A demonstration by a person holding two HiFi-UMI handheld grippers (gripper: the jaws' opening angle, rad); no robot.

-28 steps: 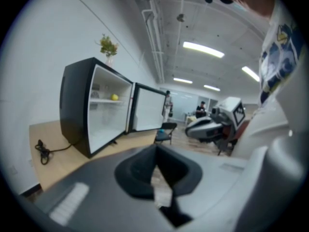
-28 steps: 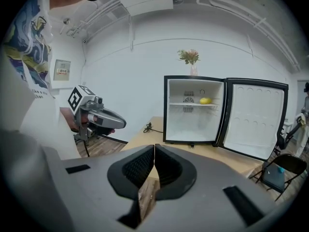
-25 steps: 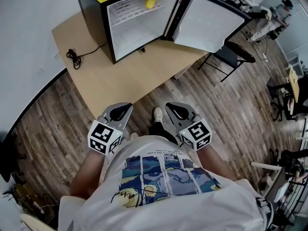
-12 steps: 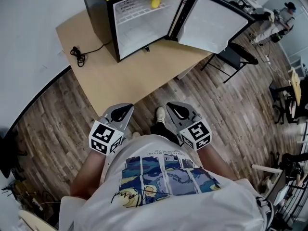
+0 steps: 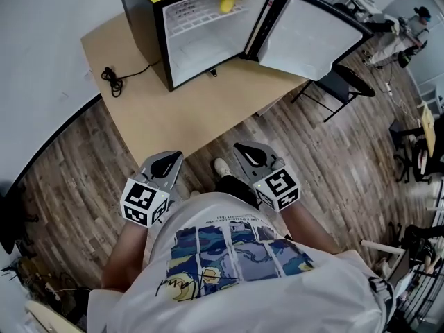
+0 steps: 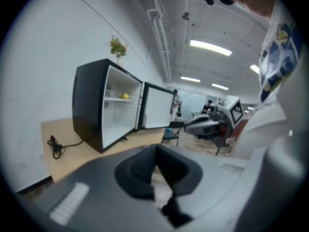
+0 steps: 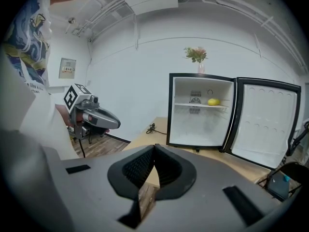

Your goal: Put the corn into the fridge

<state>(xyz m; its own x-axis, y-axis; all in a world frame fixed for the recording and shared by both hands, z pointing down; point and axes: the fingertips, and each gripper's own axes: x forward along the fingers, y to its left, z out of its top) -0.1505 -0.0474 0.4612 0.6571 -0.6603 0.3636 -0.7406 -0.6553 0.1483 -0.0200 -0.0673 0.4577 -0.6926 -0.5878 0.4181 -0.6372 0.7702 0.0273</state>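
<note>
Head view shows the corn (image 5: 227,1) lying on the upper shelf inside the mini fridge (image 5: 142,19), its door (image 5: 309,37) wide open, with the left gripper (image 5: 170,159) and right gripper (image 5: 243,149) both closed, empty and well apart from the fridge, so probably only shutting the door remains.

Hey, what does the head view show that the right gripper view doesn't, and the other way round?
Only the head view: the person's white shoe on the wood floor, and the marker cube of the right gripper.
Only the right gripper view: the plant on top of the fridge and a framed sign on the wall.
Both: the open fridge with the corn on its upper shelf, the wooden table, the black cable and the left gripper.
</note>
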